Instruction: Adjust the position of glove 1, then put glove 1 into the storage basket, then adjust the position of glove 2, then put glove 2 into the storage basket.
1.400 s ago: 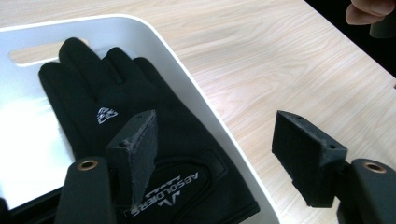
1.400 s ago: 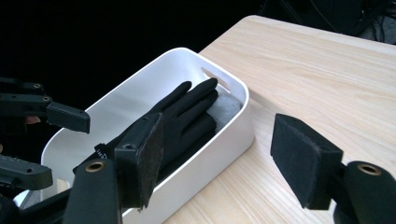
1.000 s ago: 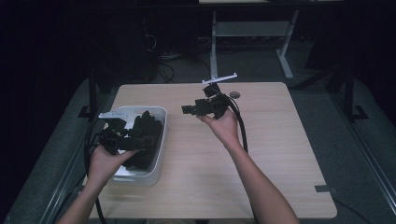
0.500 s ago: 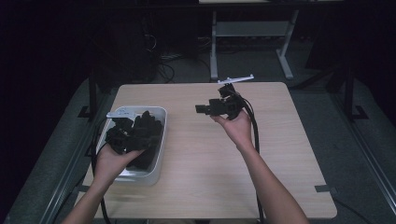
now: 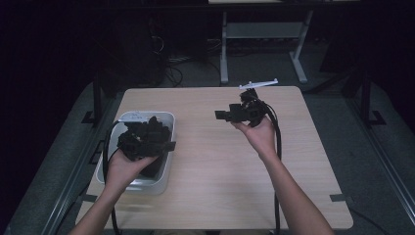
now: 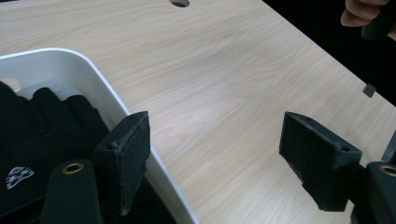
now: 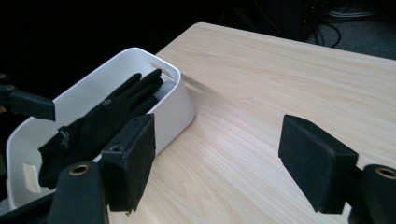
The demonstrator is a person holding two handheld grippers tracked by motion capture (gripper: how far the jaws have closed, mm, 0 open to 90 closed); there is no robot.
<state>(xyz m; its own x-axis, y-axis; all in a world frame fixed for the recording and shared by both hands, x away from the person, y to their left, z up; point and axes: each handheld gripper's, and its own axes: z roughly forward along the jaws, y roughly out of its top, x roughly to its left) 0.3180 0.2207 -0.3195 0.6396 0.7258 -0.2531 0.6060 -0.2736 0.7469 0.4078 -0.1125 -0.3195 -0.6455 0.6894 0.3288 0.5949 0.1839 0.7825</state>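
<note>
A black glove (image 7: pixel 100 119) lies inside the white bin (image 7: pixel 180 109) on the left part of the bench (image 5: pixel 220 166). The left claw (image 5: pixel 147 139) hangs over that bin with jaws wide apart, the glove below and just left of its left jaw. The right claw (image 5: pixel 230 115), raised above mid-bench well apart from the bin, also gapes, holding nothing.

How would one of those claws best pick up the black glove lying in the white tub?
Probably from above, pinching the cuff end of the black glove. It lies flat in the white tub, whose walls block any sideways approach, and the cuff looks bulkier than the thin fingers. The left gripper hovers nearest, jaws open.
</note>
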